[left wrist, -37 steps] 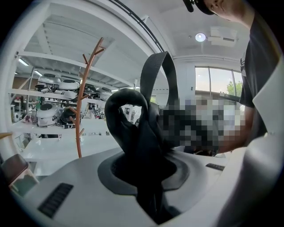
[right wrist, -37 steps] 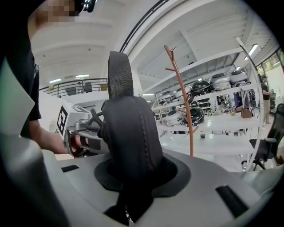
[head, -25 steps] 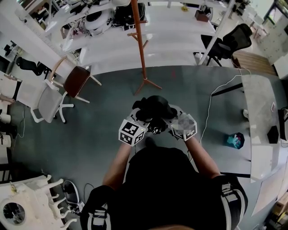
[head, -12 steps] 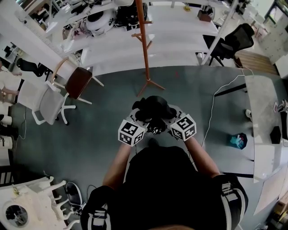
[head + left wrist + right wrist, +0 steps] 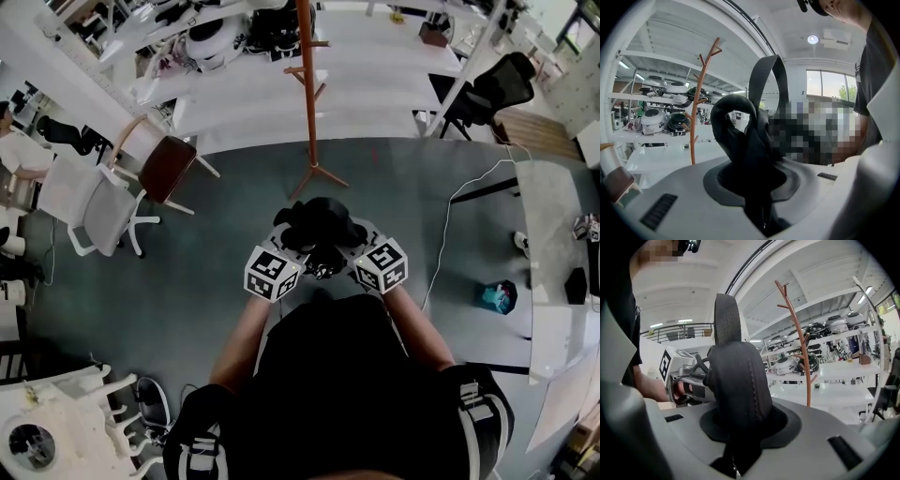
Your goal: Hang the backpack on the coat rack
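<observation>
I hold a black backpack (image 5: 317, 225) in front of my body, a gripper on each side. My left gripper (image 5: 292, 251) is shut on a bunched black strap (image 5: 745, 140) of the backpack. My right gripper (image 5: 349, 251) is shut on a padded black shoulder strap (image 5: 736, 380). The brown wooden coat rack (image 5: 309, 89) stands ahead on the grey floor, a little beyond the backpack. Its branching pegs show bare in the left gripper view (image 5: 701, 89) and the right gripper view (image 5: 799, 333). The backpack hangs apart from the rack.
White benches (image 5: 375, 75) with helmets and gear run behind the rack. A brown chair (image 5: 161, 169) and a white office chair (image 5: 94, 206) stand to the left, a black office chair (image 5: 483, 89) and a grey table (image 5: 553, 253) to the right. A white cable (image 5: 441, 244) lies on the floor.
Both grippers and the backpack have moved forward together toward the coat rack. The rack's base now sits closer to the backpack in the head view. Both grips are unchanged.
</observation>
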A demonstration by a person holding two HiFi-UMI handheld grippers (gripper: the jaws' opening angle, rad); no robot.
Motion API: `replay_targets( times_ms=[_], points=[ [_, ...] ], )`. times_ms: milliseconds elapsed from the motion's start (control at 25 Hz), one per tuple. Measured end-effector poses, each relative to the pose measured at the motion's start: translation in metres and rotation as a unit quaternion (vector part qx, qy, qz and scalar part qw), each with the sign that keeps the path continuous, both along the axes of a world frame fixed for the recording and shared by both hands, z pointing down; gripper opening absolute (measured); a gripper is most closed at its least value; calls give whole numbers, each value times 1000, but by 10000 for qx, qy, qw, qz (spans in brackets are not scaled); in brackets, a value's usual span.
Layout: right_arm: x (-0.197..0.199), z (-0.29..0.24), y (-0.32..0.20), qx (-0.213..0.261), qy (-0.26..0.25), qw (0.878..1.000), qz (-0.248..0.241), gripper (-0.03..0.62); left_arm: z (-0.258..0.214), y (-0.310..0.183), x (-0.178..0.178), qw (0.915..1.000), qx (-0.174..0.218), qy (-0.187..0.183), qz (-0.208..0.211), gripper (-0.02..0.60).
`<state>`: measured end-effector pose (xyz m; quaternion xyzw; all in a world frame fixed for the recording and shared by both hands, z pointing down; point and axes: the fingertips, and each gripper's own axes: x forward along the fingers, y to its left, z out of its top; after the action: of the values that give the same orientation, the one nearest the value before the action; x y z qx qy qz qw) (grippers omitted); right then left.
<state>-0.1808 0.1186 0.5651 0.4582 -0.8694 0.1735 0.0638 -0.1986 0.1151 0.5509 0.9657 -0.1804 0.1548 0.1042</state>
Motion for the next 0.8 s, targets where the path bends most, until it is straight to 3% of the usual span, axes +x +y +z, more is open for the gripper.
replay_targets(
  times_ms=[360, 800],
  points=[
    [9, -2, -9, -5, -85, 9999, 82, 130, -3, -10, 10, 10000, -8, -35, 76, 92],
    [57, -3, -54, -32, 17, 9998, -194, 130, -4, -54, 57, 9999, 0, 47, -128, 92]
  ],
)
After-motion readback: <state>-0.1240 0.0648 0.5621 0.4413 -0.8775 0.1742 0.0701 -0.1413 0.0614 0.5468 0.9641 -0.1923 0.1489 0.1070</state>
